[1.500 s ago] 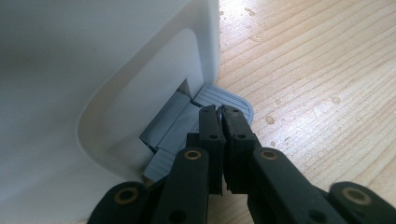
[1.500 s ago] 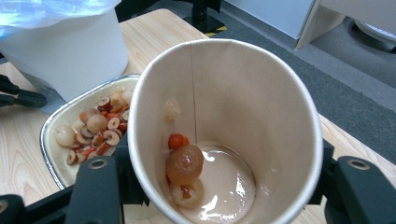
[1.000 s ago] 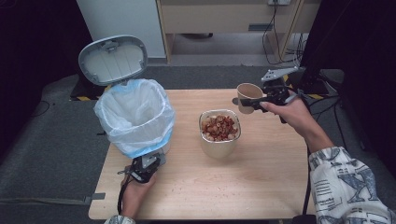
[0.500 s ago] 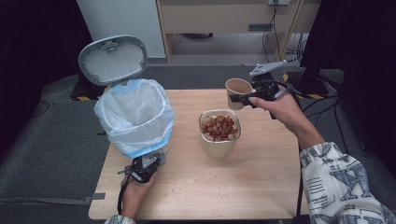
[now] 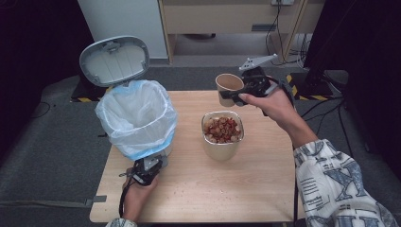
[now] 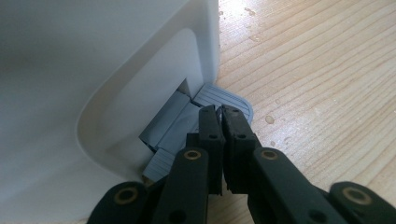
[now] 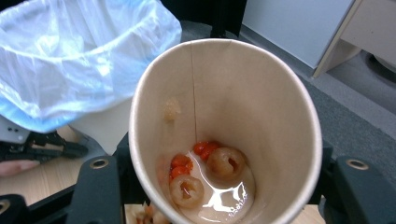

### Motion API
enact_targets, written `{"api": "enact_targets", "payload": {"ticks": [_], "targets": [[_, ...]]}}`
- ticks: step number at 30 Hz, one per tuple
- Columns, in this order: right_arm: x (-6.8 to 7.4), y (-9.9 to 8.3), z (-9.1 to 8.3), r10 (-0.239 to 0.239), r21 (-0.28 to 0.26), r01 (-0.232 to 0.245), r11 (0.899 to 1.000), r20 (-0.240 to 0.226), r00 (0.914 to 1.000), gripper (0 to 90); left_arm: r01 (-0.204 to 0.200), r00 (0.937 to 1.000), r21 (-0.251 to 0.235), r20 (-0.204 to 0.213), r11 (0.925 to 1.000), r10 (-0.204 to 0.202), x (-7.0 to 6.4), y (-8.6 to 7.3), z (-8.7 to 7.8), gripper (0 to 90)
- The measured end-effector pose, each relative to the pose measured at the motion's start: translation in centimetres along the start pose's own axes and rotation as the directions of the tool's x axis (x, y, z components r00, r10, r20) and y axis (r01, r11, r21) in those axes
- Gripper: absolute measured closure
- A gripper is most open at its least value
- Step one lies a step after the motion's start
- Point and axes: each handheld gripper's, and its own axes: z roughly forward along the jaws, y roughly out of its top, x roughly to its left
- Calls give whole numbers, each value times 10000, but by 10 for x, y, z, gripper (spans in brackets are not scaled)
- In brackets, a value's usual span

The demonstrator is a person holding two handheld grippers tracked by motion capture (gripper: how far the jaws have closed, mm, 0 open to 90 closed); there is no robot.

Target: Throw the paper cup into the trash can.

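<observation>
Wooden tabletop (image 5: 265,189) carries the bin (image 5: 137,118). Right tongs (image 5: 236,94) grip the paper cup (image 5: 228,85) with leftovers above the bowl (image 5: 222,135); left tongs (image 6: 219,116), closed, press the pedal (image 6: 224,95). The pour should happen over the liner, slowly.

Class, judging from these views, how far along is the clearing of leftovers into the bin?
Done: the bin lid stands open, with the left gripper shut and pressing the pedal. In hand: the right gripper holds the paper cup raised above the table. Left: liquid and fruit pieces remain inside, and the bowl is full.
</observation>
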Motion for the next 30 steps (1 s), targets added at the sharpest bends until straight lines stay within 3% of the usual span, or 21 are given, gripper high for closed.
{"api": "enact_targets", "payload": {"ticks": [19,23,30], "targets": [[39,46,34,-177,-188,168,9997,-461,9988,379,18,10000,18,47,10000,-18,0,0,0,865],[46,53,41,-246,-200,236,9995,-492,9985,377,314,9993,-2,-197,9995,-314,-1,-1,-1,864],[54,60,48,-244,-304,227,9993,-562,9981,377,259,9996,9,-139,9997,-259,0,0,-1,862]]}}
